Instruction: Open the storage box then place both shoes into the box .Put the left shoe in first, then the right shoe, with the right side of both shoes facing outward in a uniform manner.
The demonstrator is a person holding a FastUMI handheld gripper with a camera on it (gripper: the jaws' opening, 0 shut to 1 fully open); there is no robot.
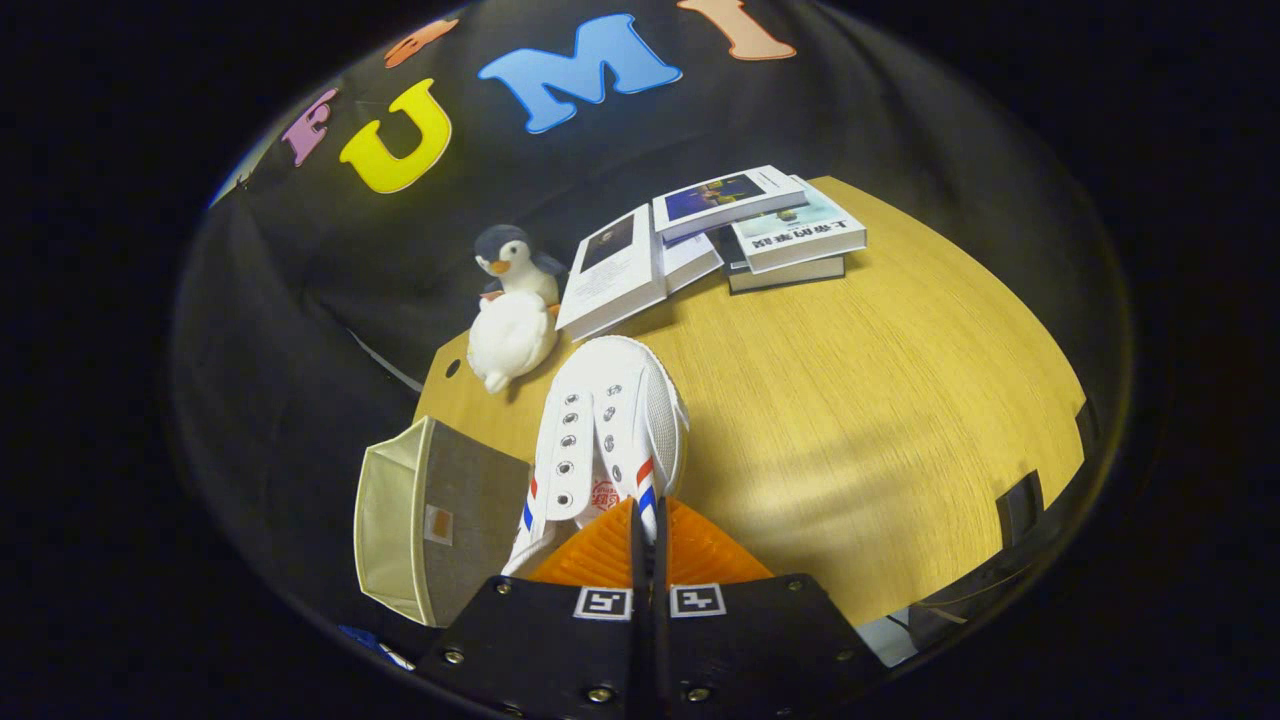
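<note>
A white canvas shoe [610, 430] with empty metal eyelets and red-and-blue side stripes is raised above the desk, toe pointing far, heel pinched at the tool [645, 525]. The grey fabric storage box [440, 515] sits near-left, opening facing left.

The gripper [645, 520] is built from two flat, dark plates set side by side, split by a narrow seam down the middle. Small round screw heads dot the plates along their outer corners and lower rim. At the inner top corner of each plate sits a square white tag printed with a black blocky pattern, one on either side of the seam. Ahead of the plates the two fingers [590, 555] are wedge-shaped with fine ribbed faces, tapering to a point and closed together.
</note>
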